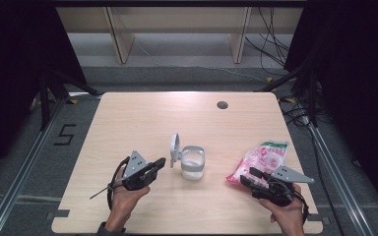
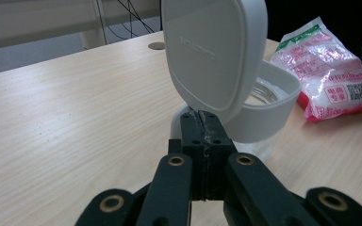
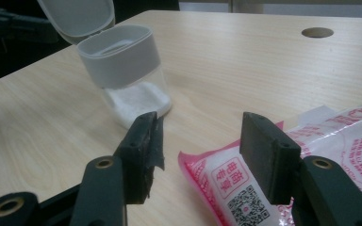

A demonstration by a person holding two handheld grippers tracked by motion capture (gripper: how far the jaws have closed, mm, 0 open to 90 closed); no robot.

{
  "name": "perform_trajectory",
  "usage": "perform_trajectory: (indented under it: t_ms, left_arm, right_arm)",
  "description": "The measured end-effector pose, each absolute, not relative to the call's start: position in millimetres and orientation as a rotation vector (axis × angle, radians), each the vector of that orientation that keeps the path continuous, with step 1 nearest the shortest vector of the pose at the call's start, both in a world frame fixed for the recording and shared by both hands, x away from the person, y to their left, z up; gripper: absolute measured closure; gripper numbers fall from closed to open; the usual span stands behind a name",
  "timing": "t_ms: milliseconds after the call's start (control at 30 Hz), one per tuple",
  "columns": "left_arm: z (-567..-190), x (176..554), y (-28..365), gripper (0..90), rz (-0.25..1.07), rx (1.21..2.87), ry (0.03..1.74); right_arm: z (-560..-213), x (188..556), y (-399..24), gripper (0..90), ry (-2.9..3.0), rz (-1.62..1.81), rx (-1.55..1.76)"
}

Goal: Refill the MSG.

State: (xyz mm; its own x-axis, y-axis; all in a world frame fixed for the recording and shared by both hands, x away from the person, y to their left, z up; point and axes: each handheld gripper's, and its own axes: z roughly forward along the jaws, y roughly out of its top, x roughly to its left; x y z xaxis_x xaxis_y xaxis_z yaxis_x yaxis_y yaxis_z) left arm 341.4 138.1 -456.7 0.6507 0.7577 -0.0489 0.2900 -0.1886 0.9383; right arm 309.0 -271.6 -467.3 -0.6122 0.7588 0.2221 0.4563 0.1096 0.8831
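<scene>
A clear jar [image 1: 193,164] with a white collar stands at the table's middle, a little white powder in its bottom [image 3: 136,101]. Its white flip lid [image 1: 175,147] stands open on the left side. My left gripper [image 1: 160,162] is shut with nothing in it, its tips [image 2: 202,127] close to the hinge under the lid [image 2: 214,52]. A pink and white sealed bag [image 1: 263,157] lies at the right. My right gripper [image 1: 248,176] is open, and the bag's near corner [image 3: 231,183] lies between and below its jaws [image 3: 200,136]; the pads do not press it.
A round cable hole [image 1: 222,104] sits in the wooden table [image 1: 142,118] at the back right. Dark curtains and stand legs flank the table, and cables trail on the floor behind it.
</scene>
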Motion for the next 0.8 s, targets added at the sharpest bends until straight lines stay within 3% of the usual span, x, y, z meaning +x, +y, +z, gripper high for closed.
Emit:
perform_trajectory:
  t_ms: [800]
  left_arm:
    - [-442.3, 356.0, 129.6, 89.4, 0.508, 1.751, 0.815]
  right_arm:
    - [-474.1, 306.8, -262.6, 43.2, 2.161, 1.498, 1.128]
